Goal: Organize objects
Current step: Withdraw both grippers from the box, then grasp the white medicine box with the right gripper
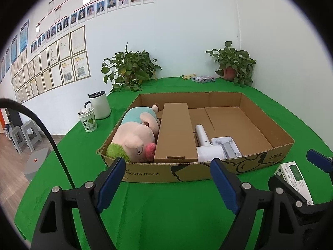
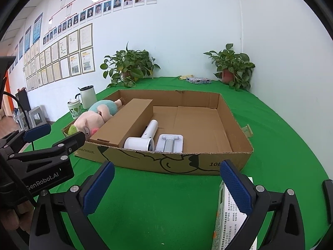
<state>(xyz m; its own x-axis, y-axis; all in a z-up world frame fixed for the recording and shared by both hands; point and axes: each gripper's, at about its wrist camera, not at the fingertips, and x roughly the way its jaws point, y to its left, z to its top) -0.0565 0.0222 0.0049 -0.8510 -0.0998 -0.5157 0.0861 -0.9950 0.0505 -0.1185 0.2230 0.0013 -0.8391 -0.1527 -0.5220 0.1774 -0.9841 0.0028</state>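
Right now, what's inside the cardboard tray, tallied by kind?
Plush toys: 1, the pig plush
Closed cardboard boxes: 1, the long brown box
White appliances: 2, the handheld device and the grey-white unit
Total: 4 in the cardboard tray

Centre frame, an open cardboard tray holds a plush pig, a long brown box, and apparently a white handheld appliance.

- Table under a green cloth.
- Carton just ahead of the gripper.
- White packet beside the right gripper's right finger.
- Jug and cup ahead, left.
- Two plants far ahead, a flat pack between them.
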